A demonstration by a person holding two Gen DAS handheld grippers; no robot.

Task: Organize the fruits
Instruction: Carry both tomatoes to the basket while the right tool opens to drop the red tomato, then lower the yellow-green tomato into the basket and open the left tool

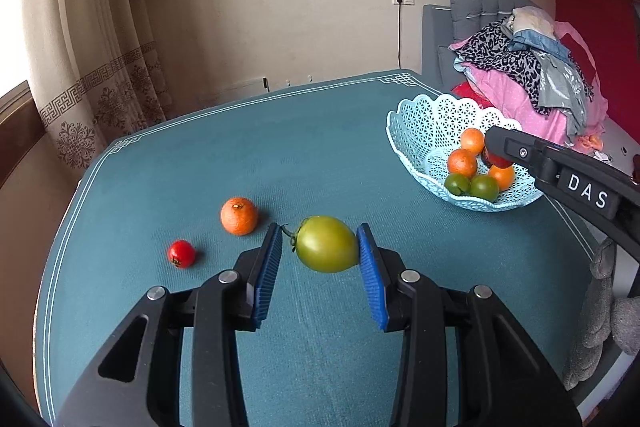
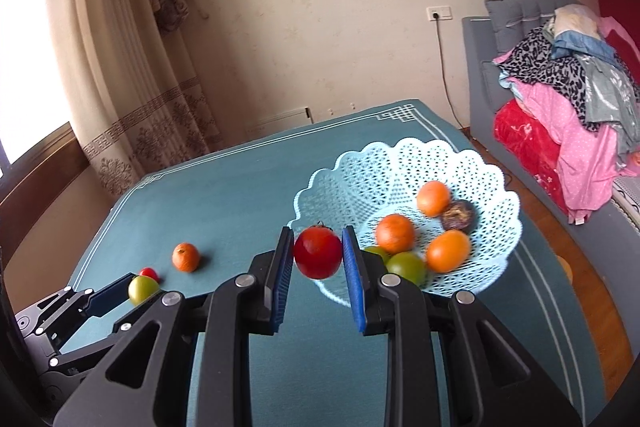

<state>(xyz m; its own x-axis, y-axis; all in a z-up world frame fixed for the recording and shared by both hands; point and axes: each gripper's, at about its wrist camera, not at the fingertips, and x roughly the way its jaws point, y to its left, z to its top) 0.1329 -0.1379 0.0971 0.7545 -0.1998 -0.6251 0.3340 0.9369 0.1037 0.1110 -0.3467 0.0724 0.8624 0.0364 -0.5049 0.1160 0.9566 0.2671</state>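
Note:
My left gripper (image 1: 319,247) is shut on a green tomato (image 1: 326,244) and holds it above the teal table (image 1: 280,147). An orange (image 1: 239,215) and a small red tomato (image 1: 181,253) lie on the table to its left. My right gripper (image 2: 316,255) is shut on a red tomato (image 2: 318,257), just left of the light-blue lattice basket (image 2: 400,167). The basket holds oranges (image 2: 395,233), green fruits (image 2: 406,267) and a dark fruit (image 2: 458,215). In the left wrist view the right gripper's body hangs over the basket (image 1: 432,115).
A grey sofa (image 2: 476,75) piled with clothes (image 2: 568,99) stands right of the table. Curtains (image 1: 100,67) hang at the back left by the window. A wall socket and cable (image 1: 399,27) are behind the table.

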